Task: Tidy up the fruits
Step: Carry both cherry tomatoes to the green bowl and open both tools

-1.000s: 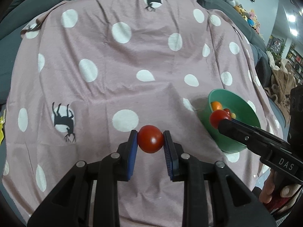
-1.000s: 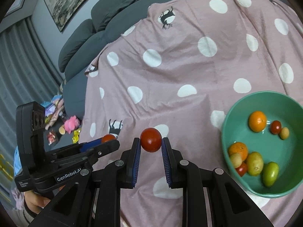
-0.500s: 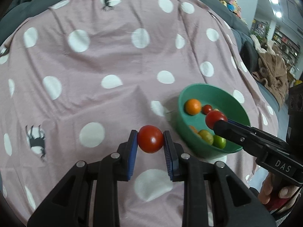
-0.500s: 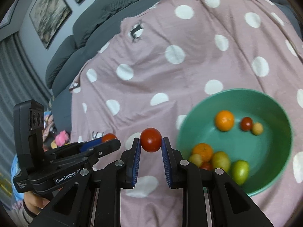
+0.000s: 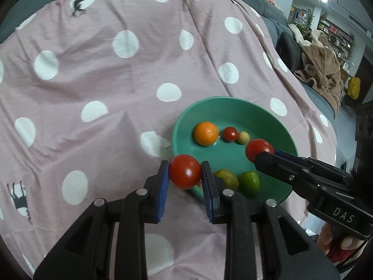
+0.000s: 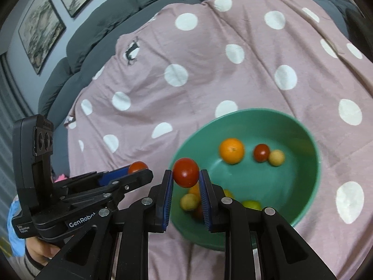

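My left gripper (image 5: 185,175) is shut on a red tomato (image 5: 184,171) and holds it above the near left rim of the green bowl (image 5: 275,121). My right gripper (image 6: 185,177) is shut on another red tomato (image 6: 185,172) over the bowl's (image 6: 310,140) left side; it also shows in the left wrist view (image 5: 259,149). In the bowl lie an orange (image 6: 231,151), a small red tomato (image 6: 261,152), a small yellow fruit (image 6: 276,157), a green fruit (image 5: 249,182) and several others, partly hidden behind the fingers.
The bowl sits on a pink cloth with white dots (image 5: 116,81) spread over a grey sofa (image 6: 93,37). A brown blanket (image 5: 324,70) lies at the far right. Framed pictures (image 6: 39,30) hang on the wall behind.
Both grippers have moved toward the bowl with their tomatoes; the bowl now lies right under the fingertips and looks larger in both views.
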### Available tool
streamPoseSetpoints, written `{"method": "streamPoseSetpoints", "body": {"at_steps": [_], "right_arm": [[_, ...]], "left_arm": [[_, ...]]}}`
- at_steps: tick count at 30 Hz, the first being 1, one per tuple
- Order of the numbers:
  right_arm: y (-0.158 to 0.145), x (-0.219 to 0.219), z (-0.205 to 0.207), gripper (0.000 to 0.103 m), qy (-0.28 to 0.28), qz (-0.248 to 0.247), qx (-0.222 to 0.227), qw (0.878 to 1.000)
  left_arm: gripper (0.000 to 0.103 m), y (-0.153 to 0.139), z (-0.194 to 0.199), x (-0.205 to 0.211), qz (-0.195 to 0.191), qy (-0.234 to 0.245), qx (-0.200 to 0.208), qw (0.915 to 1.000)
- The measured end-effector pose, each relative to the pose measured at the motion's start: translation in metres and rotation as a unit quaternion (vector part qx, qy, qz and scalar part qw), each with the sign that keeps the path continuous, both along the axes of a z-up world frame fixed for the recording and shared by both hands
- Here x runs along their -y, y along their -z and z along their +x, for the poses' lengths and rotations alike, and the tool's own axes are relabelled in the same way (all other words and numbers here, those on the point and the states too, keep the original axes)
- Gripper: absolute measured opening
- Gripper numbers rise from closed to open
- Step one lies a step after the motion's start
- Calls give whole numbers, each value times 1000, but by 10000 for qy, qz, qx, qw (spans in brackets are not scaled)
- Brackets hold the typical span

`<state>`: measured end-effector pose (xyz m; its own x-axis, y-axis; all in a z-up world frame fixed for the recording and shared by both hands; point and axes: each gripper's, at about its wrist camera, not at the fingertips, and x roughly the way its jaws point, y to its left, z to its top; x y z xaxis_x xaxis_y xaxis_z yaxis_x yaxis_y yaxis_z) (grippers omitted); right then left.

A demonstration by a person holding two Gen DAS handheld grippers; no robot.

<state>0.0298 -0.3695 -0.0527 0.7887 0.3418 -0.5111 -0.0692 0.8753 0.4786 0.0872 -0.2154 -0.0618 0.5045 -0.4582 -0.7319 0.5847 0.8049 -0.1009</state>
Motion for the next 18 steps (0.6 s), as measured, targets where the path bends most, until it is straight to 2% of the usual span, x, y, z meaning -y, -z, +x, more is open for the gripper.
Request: {"method": "streamPoseSetpoints", "body": {"at_steps": [10, 18], "right_arm": [[14, 18, 6, 25, 391, -466, -346, 9976], [22, 25, 15, 25, 541, -664, -712, 9938]], "left_arm": [[27, 20, 12, 41, 212, 352, -182, 9990], [27, 32, 21, 53, 463, 433, -330, 9974]]}}
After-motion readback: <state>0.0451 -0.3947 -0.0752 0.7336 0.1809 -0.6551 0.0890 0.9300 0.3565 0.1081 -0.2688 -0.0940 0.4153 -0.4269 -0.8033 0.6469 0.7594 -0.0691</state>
